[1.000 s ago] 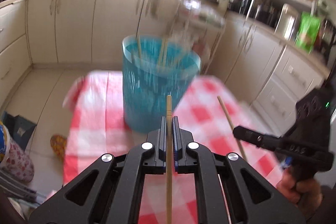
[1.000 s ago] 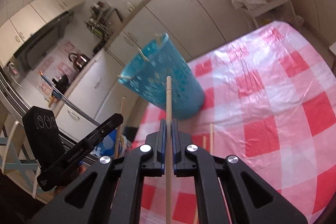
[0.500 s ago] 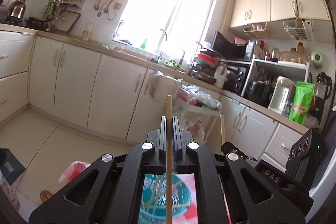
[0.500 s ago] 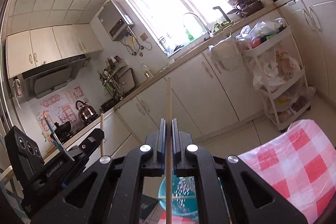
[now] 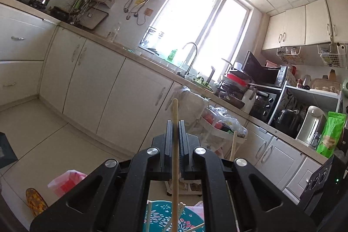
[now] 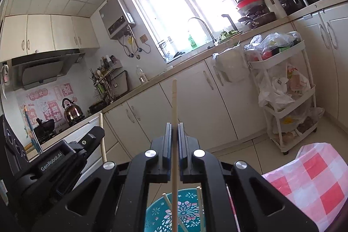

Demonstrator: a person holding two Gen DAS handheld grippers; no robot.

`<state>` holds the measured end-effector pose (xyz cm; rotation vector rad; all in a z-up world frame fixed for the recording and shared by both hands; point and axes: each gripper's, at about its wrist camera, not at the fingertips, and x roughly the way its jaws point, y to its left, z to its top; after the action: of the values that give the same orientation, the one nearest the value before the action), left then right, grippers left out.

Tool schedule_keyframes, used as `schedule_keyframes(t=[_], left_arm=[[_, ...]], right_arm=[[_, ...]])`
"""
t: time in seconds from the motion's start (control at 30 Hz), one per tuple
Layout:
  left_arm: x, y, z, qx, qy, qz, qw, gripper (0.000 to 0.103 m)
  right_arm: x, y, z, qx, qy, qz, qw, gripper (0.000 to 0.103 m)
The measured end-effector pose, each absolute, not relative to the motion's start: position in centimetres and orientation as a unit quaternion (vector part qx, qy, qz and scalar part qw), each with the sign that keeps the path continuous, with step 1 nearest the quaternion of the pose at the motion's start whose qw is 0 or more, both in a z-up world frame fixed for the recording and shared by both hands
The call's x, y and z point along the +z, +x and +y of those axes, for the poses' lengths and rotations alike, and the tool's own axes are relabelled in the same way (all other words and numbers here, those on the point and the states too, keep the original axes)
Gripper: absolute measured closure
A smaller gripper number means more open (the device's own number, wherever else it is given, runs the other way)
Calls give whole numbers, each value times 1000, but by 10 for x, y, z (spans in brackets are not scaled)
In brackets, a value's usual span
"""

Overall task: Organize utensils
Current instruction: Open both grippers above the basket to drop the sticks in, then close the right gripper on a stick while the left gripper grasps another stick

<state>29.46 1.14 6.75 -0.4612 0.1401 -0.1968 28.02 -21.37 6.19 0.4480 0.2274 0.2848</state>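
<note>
A: Left wrist view: what step is this?

B: The left gripper (image 5: 174,134) is clamped on a chopstick (image 5: 175,145) running six to twelve o'clock, lower end over the teal holder (image 5: 161,219) at six. It seems a drop-in step; next, loosen the jaws.

A: Right wrist view?

B: The right gripper (image 6: 174,136) likewise pinches a second chopstick (image 6: 174,123), upright, above the holder at six; the left gripper sits at eight o'clock.
</note>
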Motion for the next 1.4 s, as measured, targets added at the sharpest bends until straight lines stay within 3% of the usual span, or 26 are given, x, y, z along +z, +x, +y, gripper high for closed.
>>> schedule_keyframes(t=[0.37, 0.63, 0.7, 0.8, 0.93, 1.0, 1.13, 1.2, 1.4], left_arm=[[31, 297, 0, -73, -203, 103, 971, 98], [35, 263, 9, -73, -192, 116, 972, 95], [36, 251, 10, -73, -191, 125, 971, 84], [35, 228, 12, -64, -190, 134, 970, 63], [27, 192, 11, -59, -170, 153, 972, 47], [15, 175, 8, -59, -155, 178, 970, 34], [-23, 155, 6, -52, -142, 242, 958, 27], [-44, 150, 9, -46, -152, 278, 947, 27], [-74, 134, 12, -31, -138, 328, 934, 25]], right_arm=[[28, 281, -200, 142, 177, 164, 960, 96], [45, 235, -232, 132, 198, 150, 960, 83], [49, 222, -239, 130, 200, 153, 959, 82], [49, 197, -248, 126, 201, 166, 957, 71], [33, 161, -258, 118, 180, 210, 954, 60], [15, 146, -258, 113, 154, 250, 949, 58], [-49, 130, -248, 110, 79, 372, 918, 58], [-76, 128, -242, 114, 56, 415, 901, 67], [-105, 141, -229, 115, 26, 443, 889, 68]])
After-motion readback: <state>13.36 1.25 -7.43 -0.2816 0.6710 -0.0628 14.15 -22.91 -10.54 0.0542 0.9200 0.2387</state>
